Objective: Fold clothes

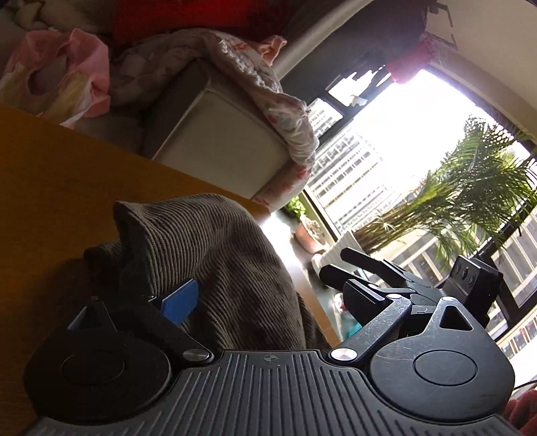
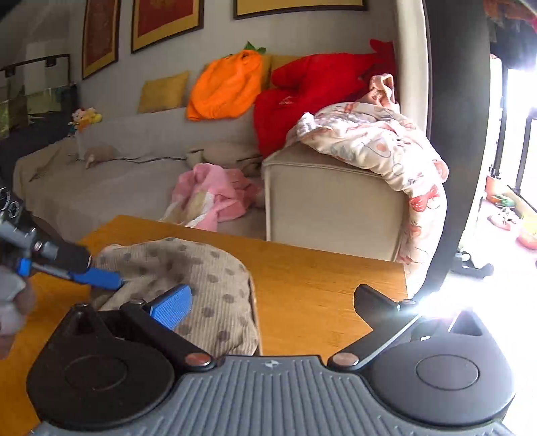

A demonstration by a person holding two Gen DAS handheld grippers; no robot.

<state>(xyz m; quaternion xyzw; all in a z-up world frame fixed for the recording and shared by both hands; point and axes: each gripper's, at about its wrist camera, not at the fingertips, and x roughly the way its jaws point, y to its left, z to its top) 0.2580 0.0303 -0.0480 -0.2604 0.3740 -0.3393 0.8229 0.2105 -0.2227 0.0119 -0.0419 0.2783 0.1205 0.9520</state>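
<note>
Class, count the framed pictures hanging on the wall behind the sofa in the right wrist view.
3, side by side along the top edge: the left one, the middle one and the right one. All are cropped; more may hang outside the view.

Living room of a home. Landmark: beige sofa (image 2: 141, 167). On its seat, a pink garment (image 2: 211, 194); against its back, yellow cushion (image 2: 162, 92), orange pumpkin plush (image 2: 225, 89), red plush (image 2: 302, 97); over its armrest, a printed quilt (image 2: 379, 141). Above the sofa, framed pictures (image 2: 166, 21). In front, a wooden tabletop (image 2: 319, 285). Beside the armrest, a window (image 1: 386, 141) with potted palm (image 1: 470, 187).
</note>
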